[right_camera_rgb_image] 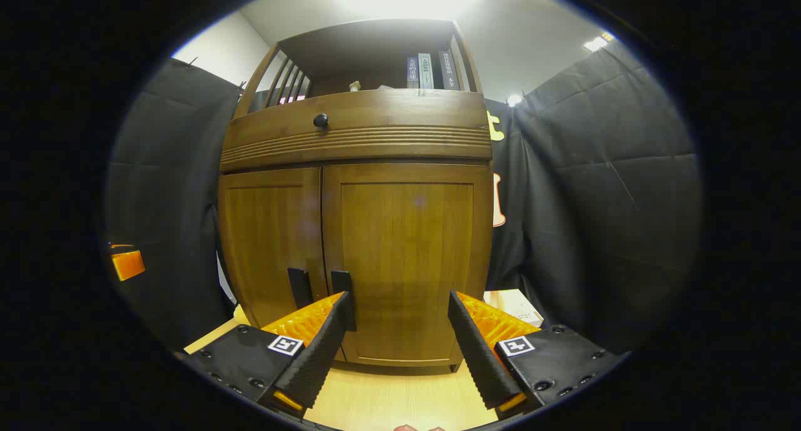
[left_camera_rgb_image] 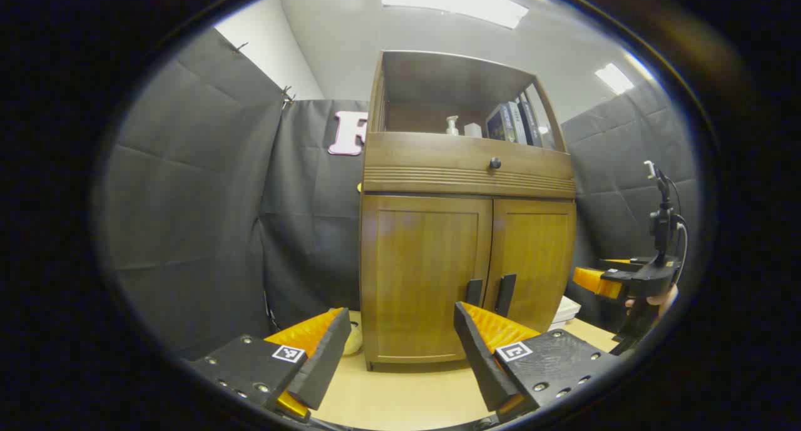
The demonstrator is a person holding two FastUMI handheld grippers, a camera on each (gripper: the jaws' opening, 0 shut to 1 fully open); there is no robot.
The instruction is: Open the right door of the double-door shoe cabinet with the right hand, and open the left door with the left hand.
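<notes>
A pale wooden desk (left_camera_rgb_image: 400, 400) runs under both views, closed in by black cloth booth walls. Nearest in the left gripper view, the left tool (left_camera_rgb_image: 400, 334) hangs just above the desk with its fingers wide apart, gripping nothing. In the right gripper view the right tool (right_camera_rgb_image: 395, 321) sits the same way, fingers spread and empty.

Just beyond both stands the shoe cabinet (left_camera_rgb_image: 466, 231) on the desk, its two doors shut. The left door (left_camera_rgb_image: 425, 274) and the right door (right_camera_rgb_image: 407, 256) meet at the middle, where a pair of dark upright handles (right_camera_rgb_image: 322, 290) sit side by side low down. The right tool's left finger lies in front of the right door's handle; whether it touches it cannot be told.

Above the doors is a drawer with a round knob (left_camera_rgb_image: 495, 162), then an open shelf holding books (left_camera_rgb_image: 516, 123) and a pump bottle (left_camera_rgb_image: 452, 126).

At the right edge of the left gripper view, the right tool is seen farther off, held by a hand (left_camera_rgb_image: 657, 301).
</notes>
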